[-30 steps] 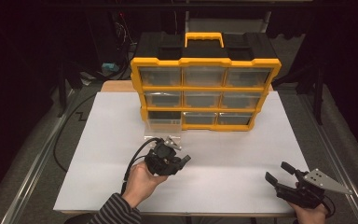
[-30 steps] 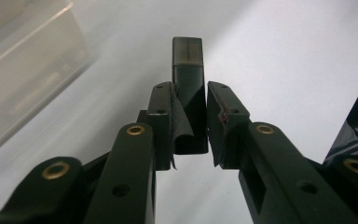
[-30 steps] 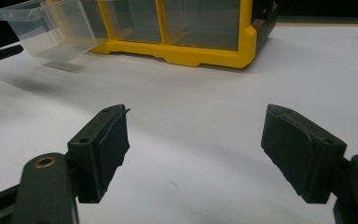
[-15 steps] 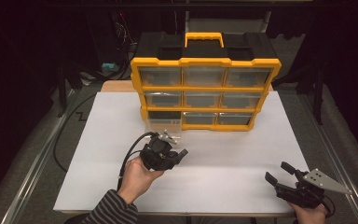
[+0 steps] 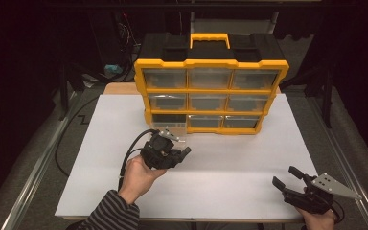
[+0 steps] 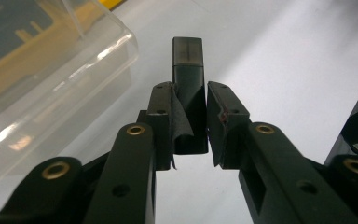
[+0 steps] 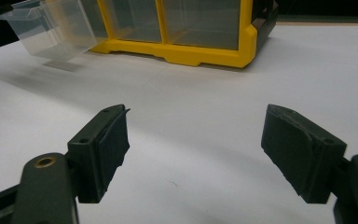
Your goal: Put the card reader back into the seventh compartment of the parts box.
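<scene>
A yellow-and-black drawer organizer (image 5: 211, 91) stands at the back of the white table (image 5: 235, 163). Its bottom-left clear drawer (image 5: 168, 131) is pulled out toward me. My left gripper (image 5: 177, 146) hovers just in front of that drawer, shut on a small black rectangular block. In the left gripper view the block (image 6: 188, 70) sticks out past the pads of my left gripper (image 6: 189, 93), with the clear drawer (image 6: 51, 70) to its left. Near the table's front right corner my right gripper (image 5: 286, 176) stands open and holds nothing. From the right gripper view, my right gripper (image 7: 196, 126) faces the organizer (image 7: 200, 46) and the drawer (image 7: 51, 28).
The organizer's other drawers are closed. A black cable (image 5: 129, 153) trails from the left gripper. Metal rails (image 5: 38, 163) run along both sides of the table, and dark equipment and cables lie behind it.
My left gripper has risen and moved a little farther from me, toward the open drawer, with the black block still in it. The right gripper has stayed put.
</scene>
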The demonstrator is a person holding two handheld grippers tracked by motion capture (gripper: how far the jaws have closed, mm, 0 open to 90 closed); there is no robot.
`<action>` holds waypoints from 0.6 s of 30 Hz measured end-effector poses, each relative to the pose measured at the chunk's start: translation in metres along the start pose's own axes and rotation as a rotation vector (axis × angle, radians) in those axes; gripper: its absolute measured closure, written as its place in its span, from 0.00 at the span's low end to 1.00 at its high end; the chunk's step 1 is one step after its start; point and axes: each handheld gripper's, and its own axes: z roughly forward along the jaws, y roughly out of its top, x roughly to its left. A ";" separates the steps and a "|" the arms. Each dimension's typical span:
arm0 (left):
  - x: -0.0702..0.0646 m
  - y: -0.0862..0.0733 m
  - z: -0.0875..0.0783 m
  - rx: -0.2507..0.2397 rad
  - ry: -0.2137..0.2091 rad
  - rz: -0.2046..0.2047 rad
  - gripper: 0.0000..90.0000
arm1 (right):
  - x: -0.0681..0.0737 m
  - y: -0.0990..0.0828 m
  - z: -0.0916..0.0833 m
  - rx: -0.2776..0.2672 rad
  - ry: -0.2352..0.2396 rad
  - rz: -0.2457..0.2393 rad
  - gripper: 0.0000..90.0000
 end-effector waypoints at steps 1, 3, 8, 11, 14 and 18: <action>0.001 0.002 -0.002 -0.004 0.002 -0.005 0.81 | 0.000 0.000 0.000 -0.001 0.000 0.000 0.26; 0.002 0.004 -0.004 -0.006 0.006 -0.005 0.81 | 0.000 0.000 0.000 0.000 0.000 0.000 0.26; 0.007 0.007 -0.007 -0.009 0.001 -0.007 0.81 | 0.000 0.000 0.000 0.000 0.000 0.000 0.26; 0.012 0.007 -0.008 -0.015 0.008 -0.023 0.81 | 0.000 0.000 0.000 0.000 -0.001 -0.001 0.26; 0.018 0.008 -0.010 -0.020 0.014 -0.036 0.81 | 0.000 0.000 0.000 0.004 0.001 0.006 0.26; 0.019 0.012 -0.014 -0.022 0.045 -0.026 0.81 | 0.000 0.000 0.000 0.004 0.001 0.004 0.26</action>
